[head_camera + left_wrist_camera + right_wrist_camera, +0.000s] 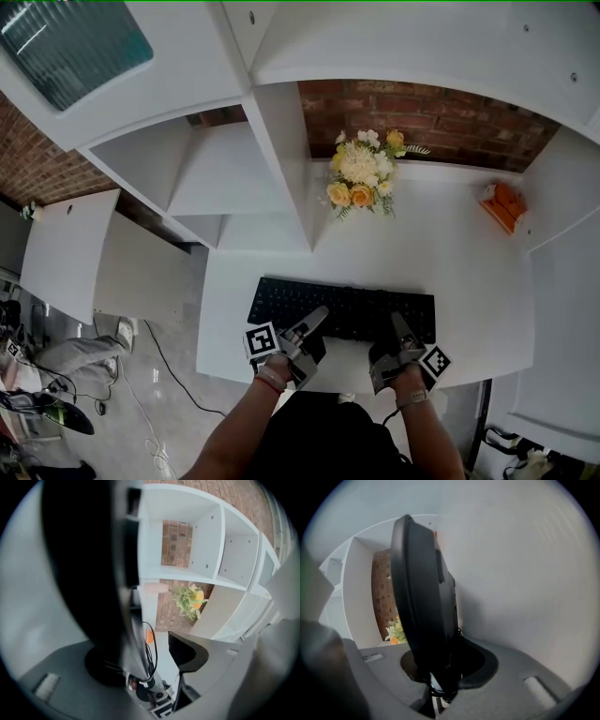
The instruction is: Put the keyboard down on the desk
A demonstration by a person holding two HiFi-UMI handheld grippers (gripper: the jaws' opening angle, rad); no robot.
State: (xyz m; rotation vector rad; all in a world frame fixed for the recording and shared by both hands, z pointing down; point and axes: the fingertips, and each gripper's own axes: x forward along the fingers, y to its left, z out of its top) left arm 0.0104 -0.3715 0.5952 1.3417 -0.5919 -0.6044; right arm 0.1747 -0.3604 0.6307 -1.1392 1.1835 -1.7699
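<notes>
The black keyboard (pixel 347 309) lies flat on the white desk (pixel 450 253), close to its near edge. My left gripper (pixel 314 330) is at the keyboard's near left edge. In the left gripper view the keyboard (pixel 79 573) rests against one jaw while the other pad (pixel 187 651) stands clear of it, so that gripper (pixel 150 660) is open. My right gripper (pixel 398 336) sits at the near right edge. In the right gripper view the keyboard (pixel 419 611) is pinched edge-on between both jaws of that gripper (pixel 440 663). A thin black cable (pixel 152 653) hangs by the keyboard.
A bunch of yellow and white flowers (pixel 364 173) stands at the back of the desk against the brick wall. An orange object (pixel 502 204) lies at the back right. White shelf compartments (pixel 225 178) rise on the left. A cable (pixel 169 370) trails on the floor.
</notes>
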